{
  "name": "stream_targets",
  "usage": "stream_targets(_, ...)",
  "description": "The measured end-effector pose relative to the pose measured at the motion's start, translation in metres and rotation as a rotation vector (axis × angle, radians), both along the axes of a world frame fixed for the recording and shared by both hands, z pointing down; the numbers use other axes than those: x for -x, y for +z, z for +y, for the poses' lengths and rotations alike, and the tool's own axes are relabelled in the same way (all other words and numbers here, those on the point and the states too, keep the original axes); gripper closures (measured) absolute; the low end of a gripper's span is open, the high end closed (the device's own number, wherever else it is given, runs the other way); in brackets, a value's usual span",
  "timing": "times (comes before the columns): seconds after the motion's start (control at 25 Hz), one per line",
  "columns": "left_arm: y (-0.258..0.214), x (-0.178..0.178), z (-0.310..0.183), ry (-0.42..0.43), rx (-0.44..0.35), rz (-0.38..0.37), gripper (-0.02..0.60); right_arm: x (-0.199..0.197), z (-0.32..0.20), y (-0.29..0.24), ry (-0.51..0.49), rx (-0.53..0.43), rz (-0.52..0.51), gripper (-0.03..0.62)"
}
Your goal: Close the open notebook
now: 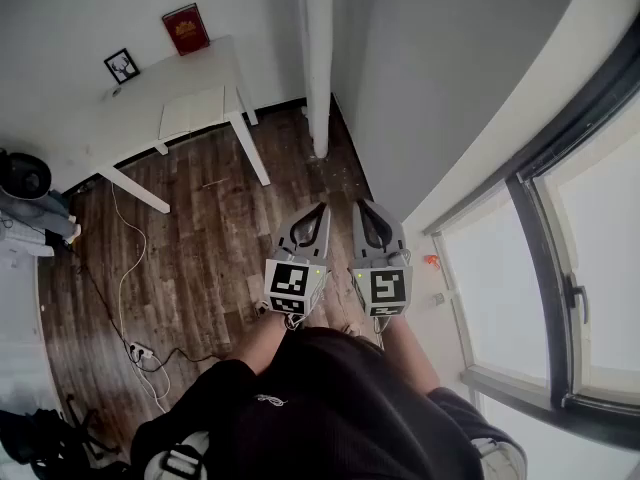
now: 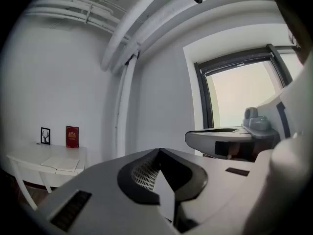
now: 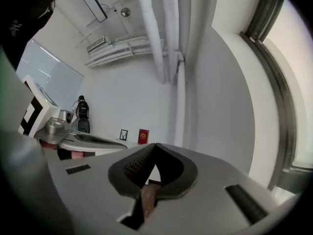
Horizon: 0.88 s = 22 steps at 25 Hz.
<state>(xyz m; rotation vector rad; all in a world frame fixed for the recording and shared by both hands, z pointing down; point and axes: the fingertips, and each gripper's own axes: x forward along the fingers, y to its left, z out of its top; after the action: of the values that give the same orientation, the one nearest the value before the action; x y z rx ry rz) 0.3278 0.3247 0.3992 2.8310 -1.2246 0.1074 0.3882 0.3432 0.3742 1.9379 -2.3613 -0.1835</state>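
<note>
While the grey plastic left gripper (image 1: 320, 208) and right gripper (image 1: 363, 206) sit clenched and empty mid-frame, the open white paper notebook (image 1: 192, 111) lies upper left on a white table (image 1: 120, 128), where shut jaws may shove it.

Sparsely furnished study or small office, as indicated by a white worktop (image 1: 130, 118) set against bare white walls, on which an open notebook (image 1: 192, 111), a red book (image 1: 186, 28) and a small framed picture (image 1: 121, 65) are kept; dark plank floor (image 1: 200, 258), trailing power strip (image 1: 140, 351), large dark-framed window (image 1: 530, 238)
</note>
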Motion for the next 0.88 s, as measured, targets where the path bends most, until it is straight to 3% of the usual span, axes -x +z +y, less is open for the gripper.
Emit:
stream_targets(0.28, 0.001, 0.033, -0.011, -0.019, 0.022, 0.007, 0.578, 0.032, -0.013, 0.007, -0.028, 0.025, 0.017, 0.571)
stream_targets(0.52, 0.012, 0.059, -0.016, -0.082, 0.061, 0.035, 0.578, 0.063, -0.023, 0.019, -0.098, 0.022, 0.016, 0.571)
stream_targets(0.88, 0.008, 0.133, -0.062, -0.155, 0.064, 0.109, 0.578, 0.143, -0.071, 0.011, -0.207, 0.022, 0.066, 0.571)
